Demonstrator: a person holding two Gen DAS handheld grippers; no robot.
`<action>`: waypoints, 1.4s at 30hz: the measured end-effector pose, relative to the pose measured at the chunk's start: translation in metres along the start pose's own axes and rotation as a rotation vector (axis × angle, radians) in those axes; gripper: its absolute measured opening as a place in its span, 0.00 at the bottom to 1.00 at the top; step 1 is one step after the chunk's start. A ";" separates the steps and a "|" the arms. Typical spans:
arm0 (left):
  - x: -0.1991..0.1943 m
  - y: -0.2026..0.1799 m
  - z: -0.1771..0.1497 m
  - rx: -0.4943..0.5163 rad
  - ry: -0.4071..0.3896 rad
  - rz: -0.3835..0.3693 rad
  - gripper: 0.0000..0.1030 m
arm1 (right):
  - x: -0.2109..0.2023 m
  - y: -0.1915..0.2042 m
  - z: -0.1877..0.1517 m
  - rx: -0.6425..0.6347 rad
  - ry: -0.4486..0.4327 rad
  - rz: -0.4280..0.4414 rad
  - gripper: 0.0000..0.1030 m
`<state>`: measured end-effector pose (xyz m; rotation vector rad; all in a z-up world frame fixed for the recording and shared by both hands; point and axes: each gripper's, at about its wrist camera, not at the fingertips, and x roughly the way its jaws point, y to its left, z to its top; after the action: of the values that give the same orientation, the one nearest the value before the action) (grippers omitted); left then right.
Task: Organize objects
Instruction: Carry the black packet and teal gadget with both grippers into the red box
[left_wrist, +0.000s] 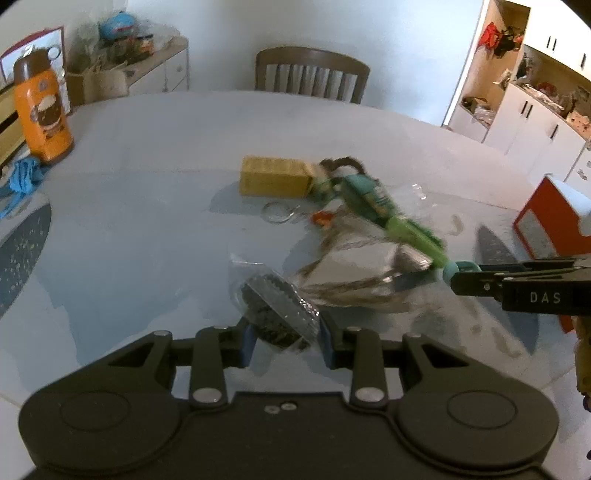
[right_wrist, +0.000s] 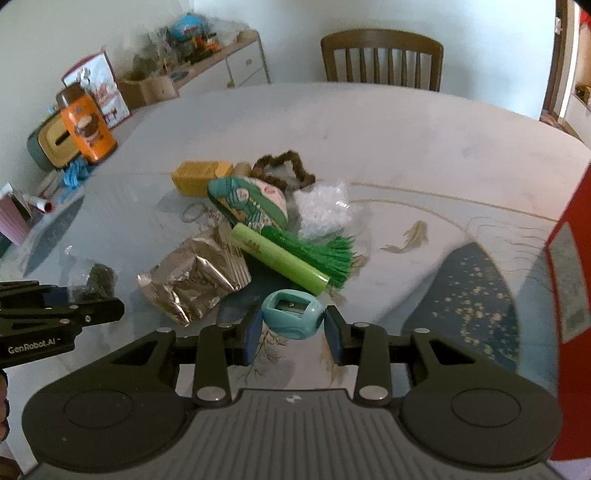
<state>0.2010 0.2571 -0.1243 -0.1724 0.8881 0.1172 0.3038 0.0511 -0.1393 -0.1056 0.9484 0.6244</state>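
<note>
Both claws hold something beside the pile on the table (right_wrist: 388, 122).

The right gripper (right_wrist: 292, 325) has closed its blue pads on a teal sharpener (right_wrist: 291, 318) at the pile's near edge, just by a green tube (right_wrist: 277, 258) and a foil packet (right_wrist: 195, 280). The left gripper (left_wrist: 283, 334) clamps a clear packet (left_wrist: 275, 306) of dark stuff (contents unclear). Farther off sit a yellow block (left_wrist: 273, 177) and an orange bottle (left_wrist: 42, 110).
</note>
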 end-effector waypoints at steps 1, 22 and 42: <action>-0.003 -0.003 0.002 0.002 -0.003 -0.005 0.32 | -0.005 -0.001 0.000 0.003 -0.007 0.005 0.35; -0.067 -0.140 0.044 0.184 -0.093 -0.148 0.32 | -0.160 -0.071 -0.008 0.049 -0.173 -0.014 0.35; -0.055 -0.312 0.046 0.337 -0.082 -0.274 0.32 | -0.236 -0.214 -0.043 0.138 -0.242 -0.125 0.35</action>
<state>0.2558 -0.0407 -0.0213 0.0260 0.7827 -0.2778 0.2889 -0.2468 -0.0185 0.0328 0.7420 0.4436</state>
